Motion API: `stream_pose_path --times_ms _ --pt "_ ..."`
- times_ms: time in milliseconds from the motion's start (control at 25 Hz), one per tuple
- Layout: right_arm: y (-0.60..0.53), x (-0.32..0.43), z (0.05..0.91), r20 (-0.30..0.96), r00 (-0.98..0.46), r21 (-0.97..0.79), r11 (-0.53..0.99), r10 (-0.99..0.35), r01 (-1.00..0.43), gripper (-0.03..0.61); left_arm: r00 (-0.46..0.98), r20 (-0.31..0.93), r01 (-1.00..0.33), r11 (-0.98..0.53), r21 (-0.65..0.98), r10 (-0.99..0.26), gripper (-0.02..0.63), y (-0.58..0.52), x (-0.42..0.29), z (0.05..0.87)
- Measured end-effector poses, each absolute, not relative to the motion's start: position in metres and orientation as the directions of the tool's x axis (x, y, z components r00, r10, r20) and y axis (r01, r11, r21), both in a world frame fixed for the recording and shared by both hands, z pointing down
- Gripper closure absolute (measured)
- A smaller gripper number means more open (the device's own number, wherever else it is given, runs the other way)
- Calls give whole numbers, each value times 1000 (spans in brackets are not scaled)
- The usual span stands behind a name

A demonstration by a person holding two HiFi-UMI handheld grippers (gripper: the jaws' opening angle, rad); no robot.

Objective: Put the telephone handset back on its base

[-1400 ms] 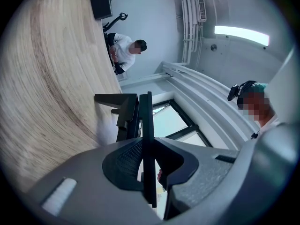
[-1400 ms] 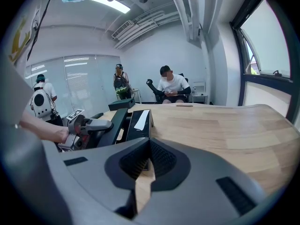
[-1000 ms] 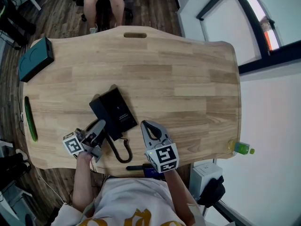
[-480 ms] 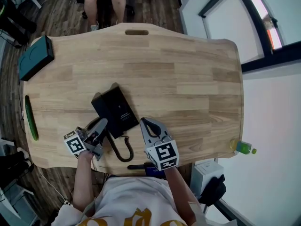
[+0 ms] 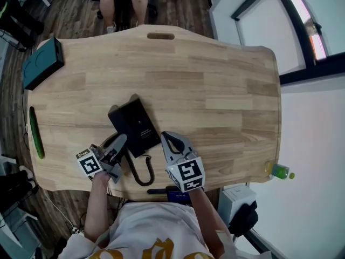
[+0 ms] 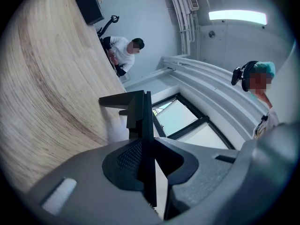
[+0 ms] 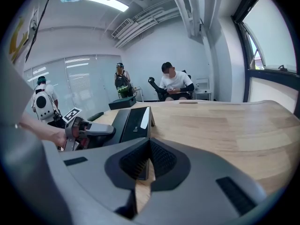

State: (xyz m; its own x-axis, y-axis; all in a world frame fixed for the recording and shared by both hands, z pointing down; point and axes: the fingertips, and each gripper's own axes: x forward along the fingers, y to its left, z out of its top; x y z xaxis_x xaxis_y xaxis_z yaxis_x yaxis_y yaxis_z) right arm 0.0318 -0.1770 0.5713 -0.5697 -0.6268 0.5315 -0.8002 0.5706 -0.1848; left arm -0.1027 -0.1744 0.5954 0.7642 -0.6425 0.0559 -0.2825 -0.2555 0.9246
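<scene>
Handset [image 6: 147, 170] pinched in left tool [image 5: 119, 141], at left edge of telephone base [image 5: 136, 125], right tool [image 5: 165, 137] pressed together, empty, beside base

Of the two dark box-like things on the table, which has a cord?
The black telephone, nearer the person; a cord curls from it. The teal corner box shows none.

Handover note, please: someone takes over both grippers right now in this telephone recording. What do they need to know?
Left gripper: jaws closed on a thin black part, apparently the black telephone handset, at the left edge of the flat black telephone base.
Right gripper: shut, empty, beside the base's right edge.
The black cord lies on the light wooden table between the grippers.
Done: the handset is at the base.
Left: the views do not show whether it sits in its cradle. Check the seating, then release.
</scene>
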Motion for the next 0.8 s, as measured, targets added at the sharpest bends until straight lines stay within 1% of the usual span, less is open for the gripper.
stream_pose_path --times_ms 440,680,800 --pt "-181 21 584 545 -593 -192 599 -593 -777 575 759 112 -343 -247 906 -641 538 -175 -101 600" --pt "-189 18 585 545 -598 -185 611 -587 -770 575 736 138 -396 -255 882 -662 538 -176 -102 600" --pt "-190 18 582 543 -602 -190 612 -586 -768 575 722 154 -397 -222 891 -674 538 -176 -102 602"
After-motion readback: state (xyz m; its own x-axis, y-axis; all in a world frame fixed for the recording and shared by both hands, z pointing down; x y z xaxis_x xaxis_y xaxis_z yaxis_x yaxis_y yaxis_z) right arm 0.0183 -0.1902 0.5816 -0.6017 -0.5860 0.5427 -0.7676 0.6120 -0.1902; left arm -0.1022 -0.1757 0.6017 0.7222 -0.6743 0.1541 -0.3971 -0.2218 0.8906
